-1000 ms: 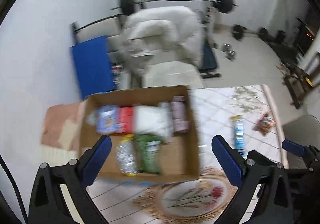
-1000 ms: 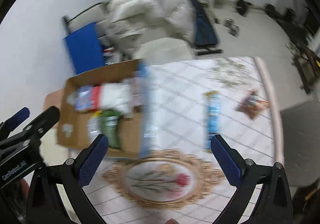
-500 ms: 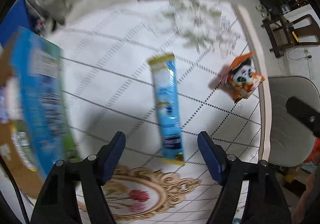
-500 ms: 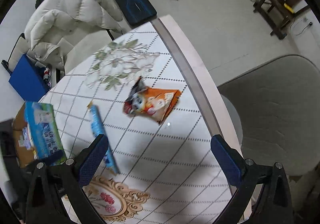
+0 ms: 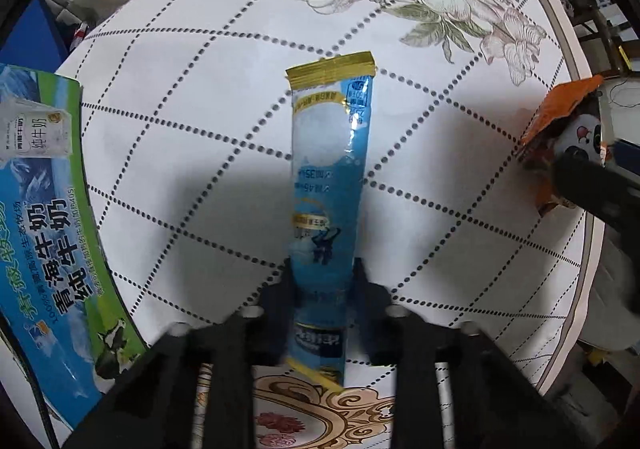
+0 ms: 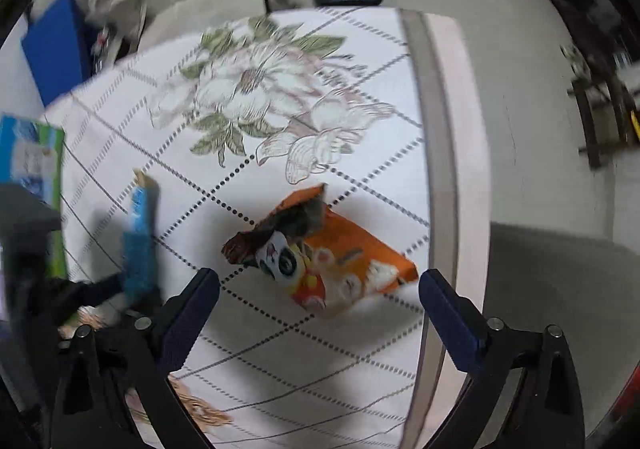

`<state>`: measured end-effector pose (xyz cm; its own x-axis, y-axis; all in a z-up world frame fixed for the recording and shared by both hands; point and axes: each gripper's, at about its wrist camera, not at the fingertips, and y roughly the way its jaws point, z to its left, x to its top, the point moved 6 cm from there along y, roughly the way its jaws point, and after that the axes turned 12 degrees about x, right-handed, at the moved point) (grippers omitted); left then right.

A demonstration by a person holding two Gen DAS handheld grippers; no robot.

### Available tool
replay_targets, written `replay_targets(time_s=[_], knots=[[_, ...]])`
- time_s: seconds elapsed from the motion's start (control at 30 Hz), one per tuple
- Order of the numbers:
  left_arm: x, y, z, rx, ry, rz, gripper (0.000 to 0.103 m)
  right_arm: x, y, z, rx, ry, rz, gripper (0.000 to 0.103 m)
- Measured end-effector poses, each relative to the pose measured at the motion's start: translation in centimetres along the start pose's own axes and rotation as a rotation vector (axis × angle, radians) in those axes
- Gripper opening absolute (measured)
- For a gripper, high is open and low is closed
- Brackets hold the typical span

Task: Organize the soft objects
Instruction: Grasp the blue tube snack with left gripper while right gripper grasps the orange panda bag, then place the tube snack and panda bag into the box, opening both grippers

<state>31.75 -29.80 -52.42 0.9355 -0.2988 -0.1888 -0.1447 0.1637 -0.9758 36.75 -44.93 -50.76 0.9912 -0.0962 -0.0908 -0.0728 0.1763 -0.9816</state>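
A long blue sachet with gold ends [image 5: 328, 201] lies on the white tablecloth. My left gripper [image 5: 322, 289] is shut on its near end. The sachet also shows at the left of the right wrist view [image 6: 139, 245]. An orange snack packet with a panda face [image 6: 320, 253] lies near the table's right edge. My right gripper [image 6: 318, 301] is open, its jaws on either side of the packet's near end, not touching it. The packet shows at the right edge of the left wrist view [image 5: 560, 117].
The blue and green flap of the cardboard milk box [image 5: 44, 209] stands at the left. The table's right edge [image 6: 440, 169] is close to the packet, with a grey chair seat [image 6: 560, 297] beyond. A gold-framed floral mat [image 5: 320, 417] lies at the front.
Both grippers dropped toward the table. The left one closed on the blue sachet's near end. The right one moved closer to the orange packet and stays open.
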Motion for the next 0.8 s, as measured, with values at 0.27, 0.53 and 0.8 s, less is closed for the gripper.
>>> replay_targets(time_s=[0.27, 0.53, 0.8], knots=[[-0.7, -2.8, 1.5, -0.045, -0.043, -0.052, 0.014, 1.4, 0.7, 0.5, -0.071, -0.022, 0.000, 0.064], [-2.5, -9.5, 3.2, -0.087, -0.056, -0.174, 0.014, 0.2, -1.6, -0.4, 0.052, 0.093, -0.051, 0.030], [-4.6, -14.6, 7.0, -0.137, -0.098, -0.266, 0.014, -3.8, -5.3, 2.6, 0.176, 0.109, -0.138, 0.019]])
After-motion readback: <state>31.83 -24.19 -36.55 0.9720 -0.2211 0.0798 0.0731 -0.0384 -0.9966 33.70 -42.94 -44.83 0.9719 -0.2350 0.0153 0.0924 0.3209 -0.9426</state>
